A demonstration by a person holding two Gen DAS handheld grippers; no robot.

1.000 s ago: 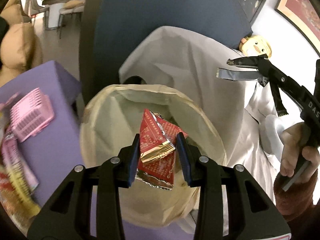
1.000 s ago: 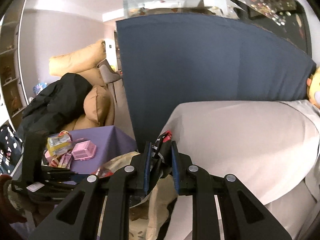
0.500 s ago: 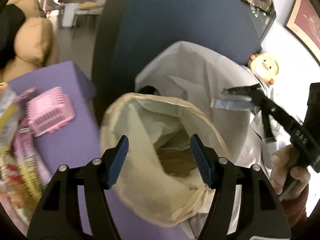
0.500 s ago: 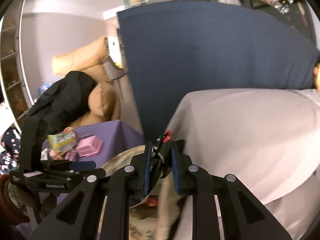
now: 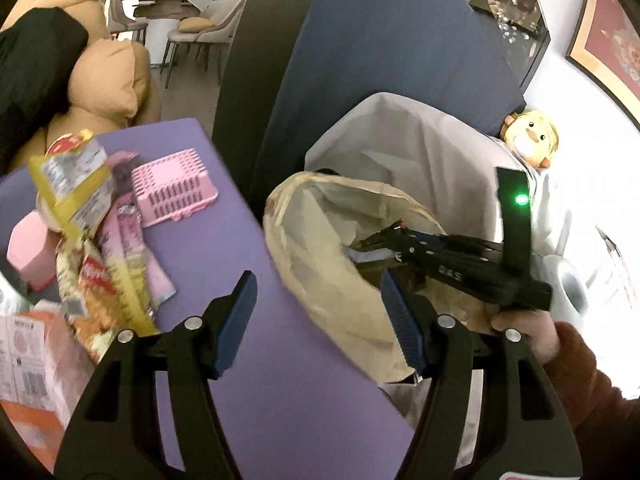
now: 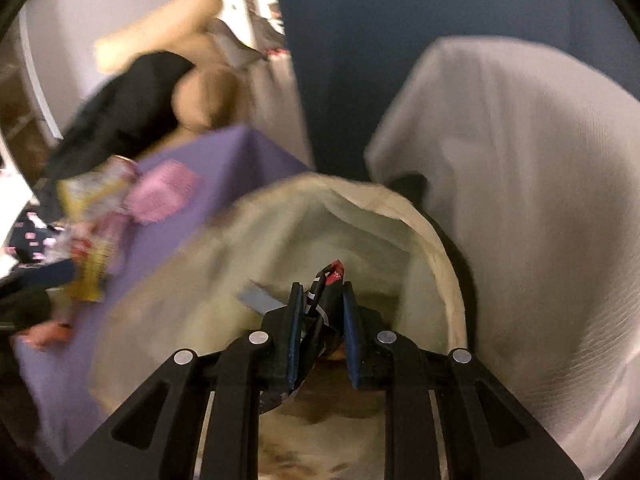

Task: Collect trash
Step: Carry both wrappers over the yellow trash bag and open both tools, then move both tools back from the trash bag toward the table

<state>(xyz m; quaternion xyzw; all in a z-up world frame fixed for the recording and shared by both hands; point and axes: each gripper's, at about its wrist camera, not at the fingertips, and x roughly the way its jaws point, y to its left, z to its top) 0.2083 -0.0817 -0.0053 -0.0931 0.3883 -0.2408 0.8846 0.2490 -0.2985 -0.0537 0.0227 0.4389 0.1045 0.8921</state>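
Currently my right gripper (image 6: 320,308) is clamped on a dark wrapper (image 6: 328,280), held inside the mouth of the tan trash bag (image 6: 432,240). My left gripper (image 5: 320,312) stands spread wide and empty, near the bag's left rim.

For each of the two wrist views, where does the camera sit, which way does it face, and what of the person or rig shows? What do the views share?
Left wrist: sits behind the open left gripper, faces down over the purple table and paper bag; right gripper and right hand show.
Right wrist: sits behind the right gripper, shut on a dark wrapper, faces down into the bag.
Shared: bag, table, snack packets, pink basket, white sheet.
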